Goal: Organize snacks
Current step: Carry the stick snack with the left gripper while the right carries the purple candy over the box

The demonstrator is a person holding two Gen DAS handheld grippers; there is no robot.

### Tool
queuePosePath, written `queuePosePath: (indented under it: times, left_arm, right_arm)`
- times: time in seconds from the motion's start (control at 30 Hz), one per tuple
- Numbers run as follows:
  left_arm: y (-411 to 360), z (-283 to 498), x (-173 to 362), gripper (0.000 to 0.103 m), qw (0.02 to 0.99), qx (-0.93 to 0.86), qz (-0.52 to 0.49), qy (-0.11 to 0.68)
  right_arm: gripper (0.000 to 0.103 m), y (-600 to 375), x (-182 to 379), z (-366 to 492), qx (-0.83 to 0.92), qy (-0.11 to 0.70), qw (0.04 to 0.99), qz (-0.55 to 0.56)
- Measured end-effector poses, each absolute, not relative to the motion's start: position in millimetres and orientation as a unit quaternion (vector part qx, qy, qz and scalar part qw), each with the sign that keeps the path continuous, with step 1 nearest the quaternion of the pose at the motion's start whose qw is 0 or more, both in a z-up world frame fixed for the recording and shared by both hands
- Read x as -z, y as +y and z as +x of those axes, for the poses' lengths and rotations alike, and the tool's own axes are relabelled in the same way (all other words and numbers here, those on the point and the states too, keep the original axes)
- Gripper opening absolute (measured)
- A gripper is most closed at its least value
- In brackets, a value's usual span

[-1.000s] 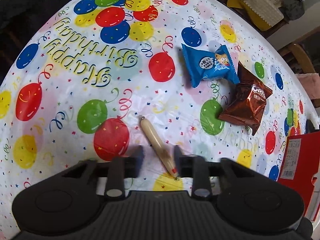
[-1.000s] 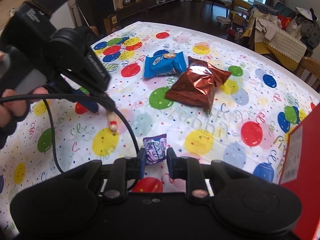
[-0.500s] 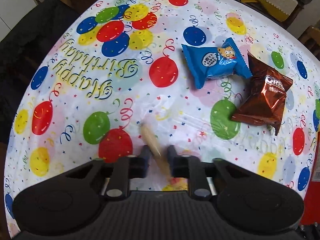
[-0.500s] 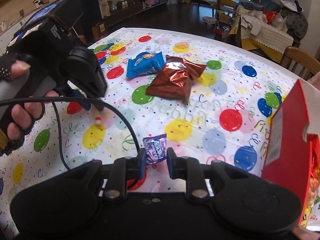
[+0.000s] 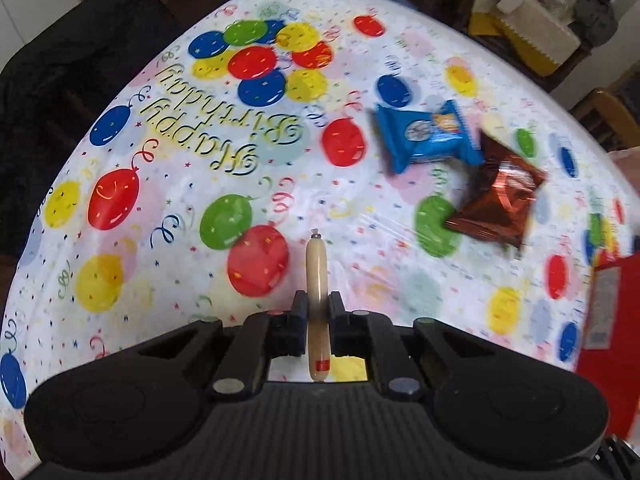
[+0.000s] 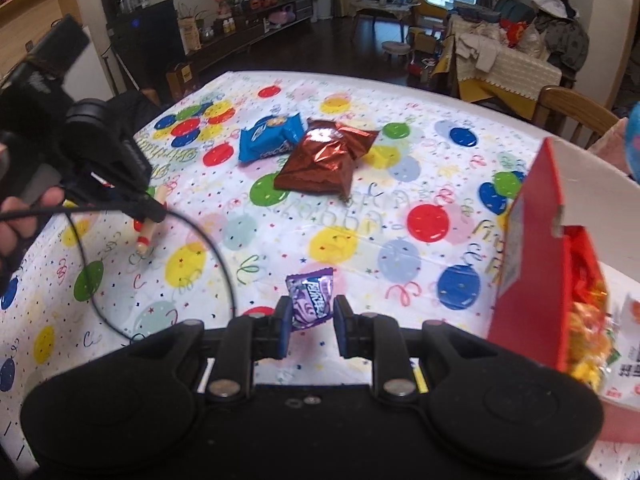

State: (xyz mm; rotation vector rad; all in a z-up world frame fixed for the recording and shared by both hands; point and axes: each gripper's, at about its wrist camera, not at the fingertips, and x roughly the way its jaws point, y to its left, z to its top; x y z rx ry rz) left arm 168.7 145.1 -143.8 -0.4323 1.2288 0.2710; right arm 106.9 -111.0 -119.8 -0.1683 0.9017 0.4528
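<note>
My left gripper (image 5: 317,308) is shut on a thin tan sausage stick (image 5: 316,268), which points away from me and hangs just above the balloon tablecloth (image 5: 160,160). The right wrist view shows that same sausage stick (image 6: 149,227) below the left gripper (image 6: 154,210) at the left. My right gripper (image 6: 309,313) is shut on a small purple candy packet (image 6: 310,298), held above the cloth. A blue snack packet (image 5: 424,136) and a brown foil Oreo bag (image 5: 500,196) lie side by side further out on the table. An open red box (image 6: 532,256) stands at the right.
The red box (image 5: 608,320) holds several orange and yellow sweets (image 6: 588,312). A black chair back (image 5: 60,92) stands past the table's left edge, a wooden chair (image 6: 572,116) at the far right. A cable (image 6: 160,240) loops from the left gripper over the cloth.
The left jaws closed on the sausage stick and raised it off the cloth, now pointing straight ahead. The right gripper carried the purple packet rightward, bringing the red box into view.
</note>
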Motion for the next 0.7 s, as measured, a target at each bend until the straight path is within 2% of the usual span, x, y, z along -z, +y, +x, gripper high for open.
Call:
queuePosePath:
  times: [0.37,0.7]
  left_arm:
    - [74.8,145.2,63.2,0.010,0.836,-0.042,-0.182,0.516]
    - [-36.7,148.7,20.1,0.010,0.869,0.040,-0.116,0.479]
  right_arm:
    - [0.020,-171.5,70.5,79.0,-0.169,0.381,0.908,-0.056]
    - [0.020,-256.0,41.6,62.3,-0.098,0.345,0.933,-0.033]
